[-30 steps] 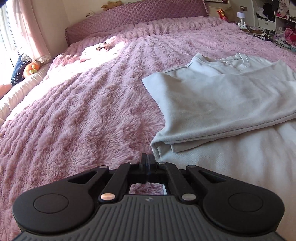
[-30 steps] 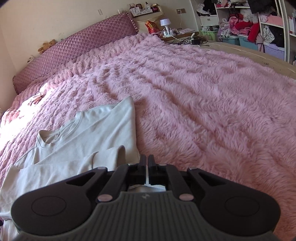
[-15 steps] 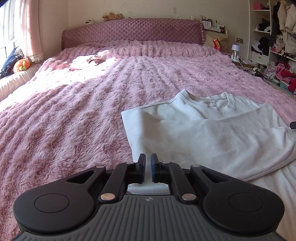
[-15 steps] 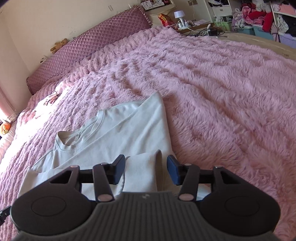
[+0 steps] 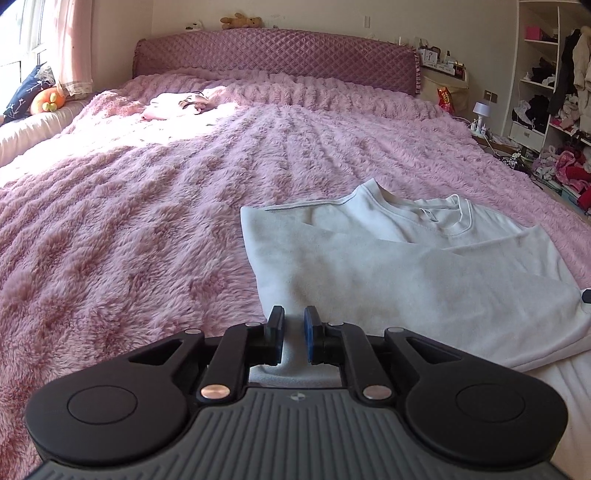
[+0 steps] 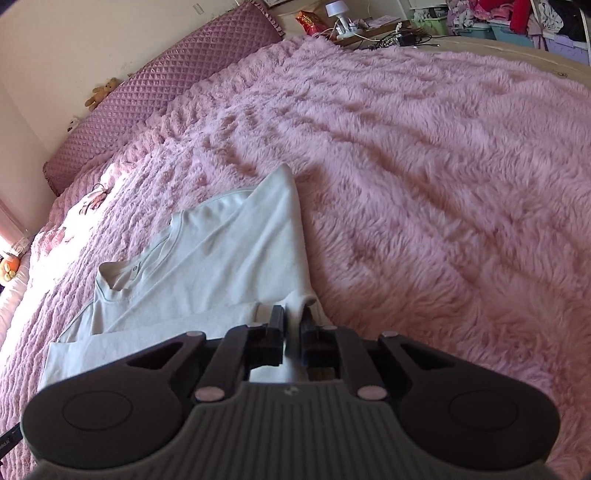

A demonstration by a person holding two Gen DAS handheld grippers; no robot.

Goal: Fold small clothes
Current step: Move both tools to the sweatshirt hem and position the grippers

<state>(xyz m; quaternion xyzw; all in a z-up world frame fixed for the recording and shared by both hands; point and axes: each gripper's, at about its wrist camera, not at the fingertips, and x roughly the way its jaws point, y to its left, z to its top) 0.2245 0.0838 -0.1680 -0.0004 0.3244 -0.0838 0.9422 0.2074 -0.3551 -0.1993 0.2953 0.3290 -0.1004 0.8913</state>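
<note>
Both grippers are seen at the near edge of the shirt (image 5: pixel 399 266), which is spread on the pink blanket (image 5: pixel 147 221) toward the foot of the bed, well away from the headboard (image 5: pixel 277 59).

On the left gripper (image 5: pixel 294 338) the jaws are held a narrow gap apart; pale cloth is seen in that gap, though whether it is gripped cannot be told. Blue pads (image 5: pixel 308 339) are visible on the inner faces of the fingers.

On the right gripper (image 6: pixel 291 334) the jaws are nearly closed, and a raised ridge of the shirt's (image 6: pixel 221 266) cloth is pinched between them — the fabric is drawn up into a small peak at the fingertips.

The shirt is laid with its collar (image 5: pixel 424 214) pointed toward the headboard. One side is folded over the body, so that a diagonal edge is seen across the chest below the collar. A second layer of white cloth is seen under the near hem.

Away from the shirt, near the headboard, a small pink heap of cloth (image 5: pixel 177 105) is lit by sun. A teddy bear (image 5: pixel 240 22) is perched on top of the headboard. Beyond the blanket's far side from the window, a small lamp (image 5: pixel 480 110) and cluttered shelves (image 5: pixel 554 92) are seen.
</note>
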